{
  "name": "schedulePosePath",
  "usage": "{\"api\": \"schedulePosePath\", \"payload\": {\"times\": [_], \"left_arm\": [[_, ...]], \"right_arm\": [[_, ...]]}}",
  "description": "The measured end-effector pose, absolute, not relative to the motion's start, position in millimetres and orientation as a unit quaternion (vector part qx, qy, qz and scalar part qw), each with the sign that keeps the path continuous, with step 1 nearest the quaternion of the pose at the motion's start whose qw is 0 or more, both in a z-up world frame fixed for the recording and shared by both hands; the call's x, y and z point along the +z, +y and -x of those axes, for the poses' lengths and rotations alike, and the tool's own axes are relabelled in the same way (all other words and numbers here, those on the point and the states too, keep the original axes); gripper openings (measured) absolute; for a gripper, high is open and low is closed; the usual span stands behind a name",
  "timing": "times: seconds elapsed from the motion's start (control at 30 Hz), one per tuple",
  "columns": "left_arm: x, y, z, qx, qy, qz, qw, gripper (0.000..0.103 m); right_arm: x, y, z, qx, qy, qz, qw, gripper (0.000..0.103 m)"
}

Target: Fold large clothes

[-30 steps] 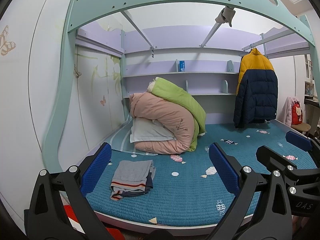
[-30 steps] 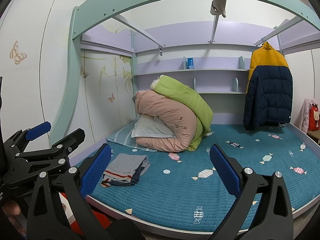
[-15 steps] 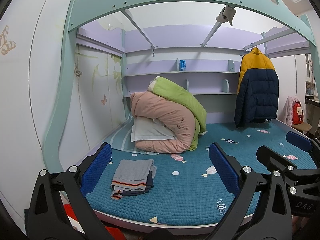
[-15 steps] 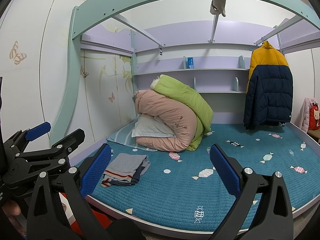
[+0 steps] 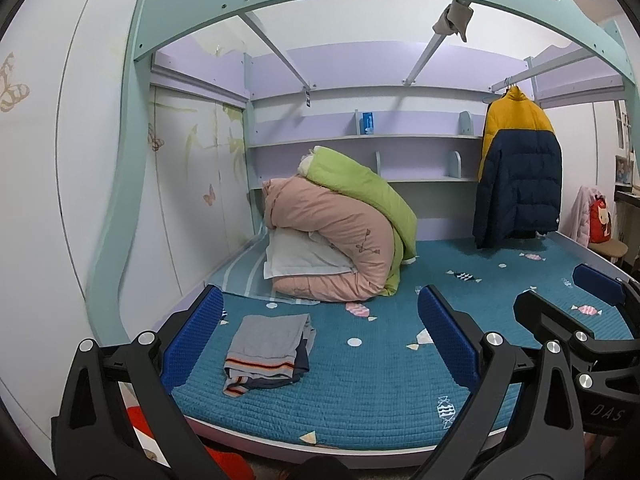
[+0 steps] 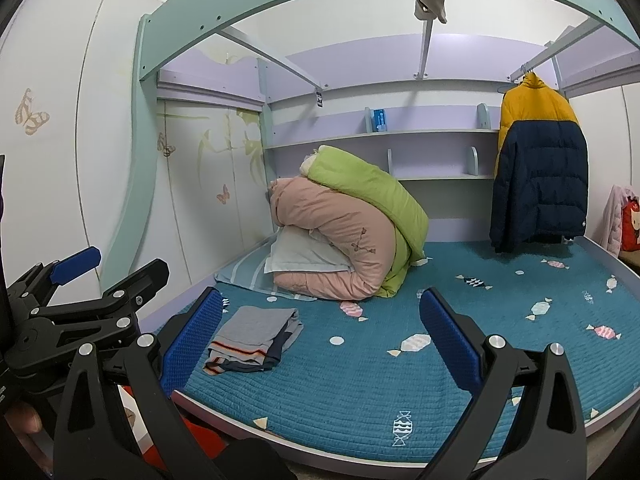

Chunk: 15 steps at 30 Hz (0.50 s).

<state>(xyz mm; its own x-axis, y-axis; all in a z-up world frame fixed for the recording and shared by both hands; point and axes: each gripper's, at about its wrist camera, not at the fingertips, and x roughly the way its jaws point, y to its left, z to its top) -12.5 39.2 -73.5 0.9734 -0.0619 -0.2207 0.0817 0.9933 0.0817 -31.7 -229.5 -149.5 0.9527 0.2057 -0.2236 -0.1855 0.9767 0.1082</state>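
Note:
A folded grey garment with striped hem (image 5: 268, 350) lies on top of a dark one near the front left corner of the teal bed (image 5: 360, 392); it also shows in the right wrist view (image 6: 252, 338). My left gripper (image 5: 320, 338) is open and empty, held off the bed's front edge, above and before the folded pile. My right gripper (image 6: 320, 338) is open and empty too, beside it on the right. A yellow and navy puffer jacket (image 5: 516, 176) hangs on a rail at the back right, also in the right wrist view (image 6: 540, 168).
Rolled pink and green duvets (image 5: 344, 240) with a white pillow (image 5: 300, 256) lie at the bed's back left. Shelves (image 5: 400, 136) run along the back wall. The teal bed frame arch (image 5: 128, 200) stands at the left. A stool with pink clothing (image 5: 596, 228) is at the right.

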Motion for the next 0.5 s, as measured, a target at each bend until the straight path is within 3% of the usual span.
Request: {"api": "schedulePosePath", "payload": {"times": [0.5], "left_arm": [[-90,-12,-41,-0.053,0.151,-0.086,0.983,0.098]], "right_arm": [[-170,-302,-12,0.018,0.101,-0.059,0.993,0.095]]}}
